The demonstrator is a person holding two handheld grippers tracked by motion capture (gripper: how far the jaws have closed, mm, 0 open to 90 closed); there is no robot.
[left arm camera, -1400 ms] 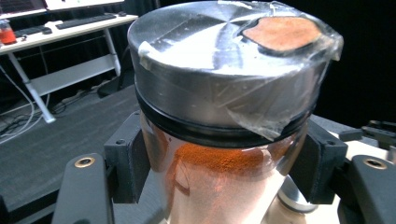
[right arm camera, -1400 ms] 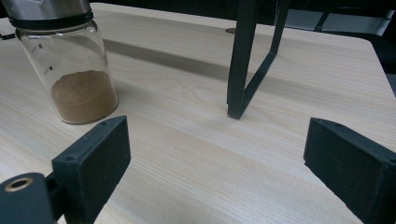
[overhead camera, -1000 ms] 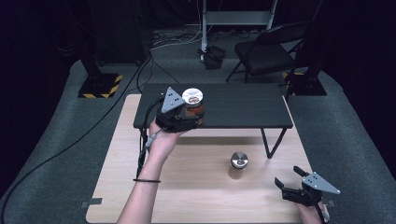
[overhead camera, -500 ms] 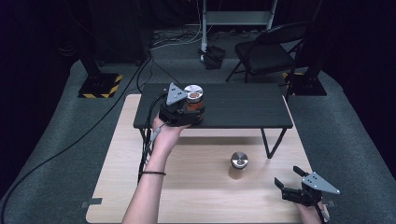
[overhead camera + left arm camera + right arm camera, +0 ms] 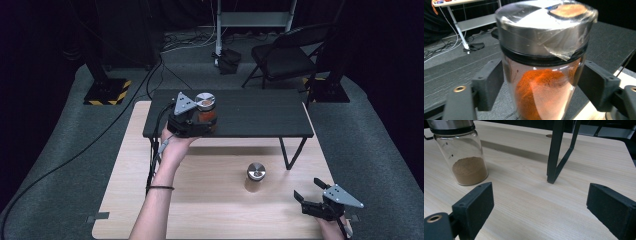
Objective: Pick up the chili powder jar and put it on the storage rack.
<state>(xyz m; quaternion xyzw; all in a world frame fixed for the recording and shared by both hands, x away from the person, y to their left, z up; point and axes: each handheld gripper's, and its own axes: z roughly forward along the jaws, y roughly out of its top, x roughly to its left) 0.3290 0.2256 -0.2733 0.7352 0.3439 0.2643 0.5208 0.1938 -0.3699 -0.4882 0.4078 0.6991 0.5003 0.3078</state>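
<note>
1. Glass jar of orange powder (image 5: 541, 82), steel lid (image 5: 204, 101) with a loose flap of clear film, clamped between the jaws of the left gripper (image 5: 192, 120); held at the near left part of the black shelf (image 5: 260, 117). Bottom not visible, so cannot tell whether resting on the shelf top or just above it.
2. Risk: smooth glass, jaw pads touching the sides only; likely slip or tilt if the squeeze eases before the base is flat.
3. Risk: placed close to the shelf's near edge; could tip off onto the wooden table (image 5: 200, 210) below if released half over the lip.
4. Risk: film flap might catch a pad on pulling away and drag the jar.
5. Second jar, brown powder (image 5: 464, 157), standing on the table near the shelf's right leg (image 5: 555, 152).
6. Right gripper (image 5: 320, 204) spread wide, holding nothing, low at the table's near right corner, well apart from both jars.
7. Surface: pale wood board, black raised shelf across the far half.
8. Room: grey carpet, cables, black folding chair (image 5: 285, 57), dark drapes, stand bases with hazard striping.
</note>
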